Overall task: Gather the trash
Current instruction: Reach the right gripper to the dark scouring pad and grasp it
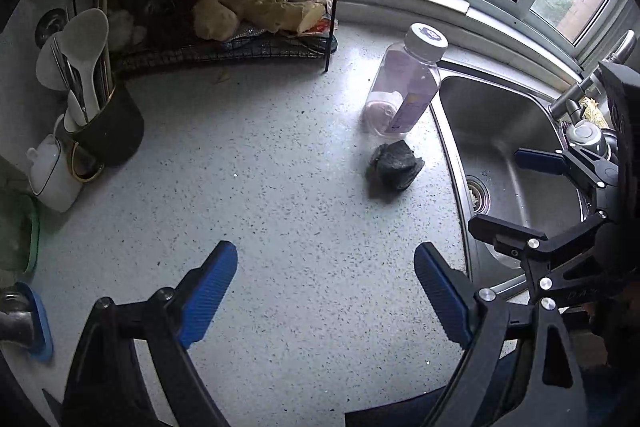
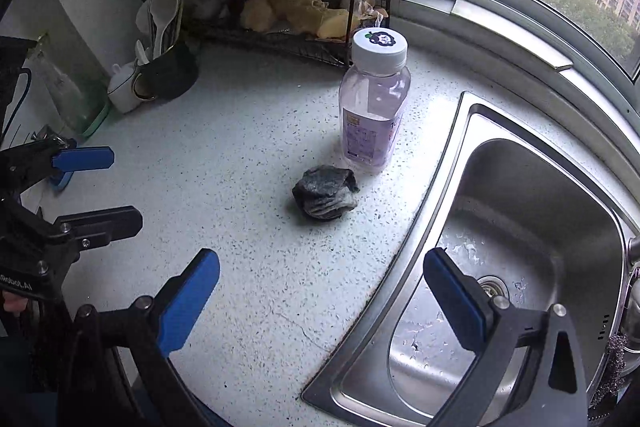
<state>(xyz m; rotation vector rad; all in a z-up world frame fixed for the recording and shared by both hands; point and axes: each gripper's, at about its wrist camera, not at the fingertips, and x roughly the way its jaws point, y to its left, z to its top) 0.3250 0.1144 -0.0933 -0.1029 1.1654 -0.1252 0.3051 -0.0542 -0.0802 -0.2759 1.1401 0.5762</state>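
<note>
An empty clear plastic bottle [image 1: 404, 83] [image 2: 374, 107] with a white cap and a purple label stands on the speckled countertop [image 1: 260, 187] beside the sink. Just in front of it lies a dark crumpled wad [image 1: 396, 165] [image 2: 326, 191]. My left gripper [image 1: 324, 291] [image 2: 108, 189] hovers open over bare counter, short of the wad and to its left. My right gripper [image 2: 322, 301] [image 1: 516, 195] is open too, with one finger over the counter and the other over the sink basin. Neither holds anything.
A steel sink [image 2: 540, 227] with a faucet [image 1: 580, 95] fills the right side. A black wire rack [image 1: 240, 39] holding food stands at the back. A dark utensil cup [image 1: 108, 127] and a white jar [image 1: 52, 175] sit at the left, by the wall.
</note>
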